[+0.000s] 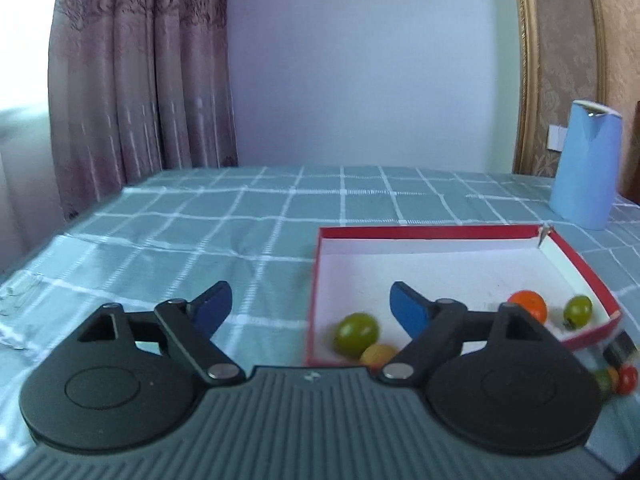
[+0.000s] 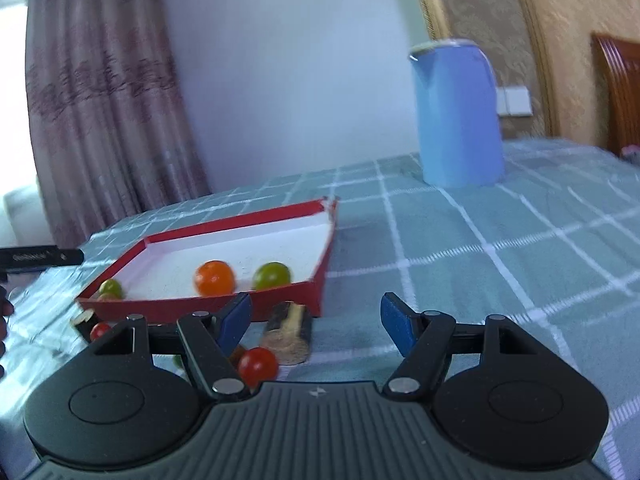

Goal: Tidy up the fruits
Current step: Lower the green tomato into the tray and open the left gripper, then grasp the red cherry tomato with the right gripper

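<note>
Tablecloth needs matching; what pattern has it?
Teal tablecloth with white grid lines, clearest in right wrist view.

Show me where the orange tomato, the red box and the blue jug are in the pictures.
orange tomato point(image 2: 214, 278), right wrist view, middle of its front.
red box point(image 2: 200, 304), right wrist view, near outer wall.
blue jug point(image 2: 460, 120), right wrist view, middle of its body.

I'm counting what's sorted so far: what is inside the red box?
The red cardboard box holds four small round fruits: an orange one, two green ones and a yellow one, partly hidden by the left gripper.
</note>
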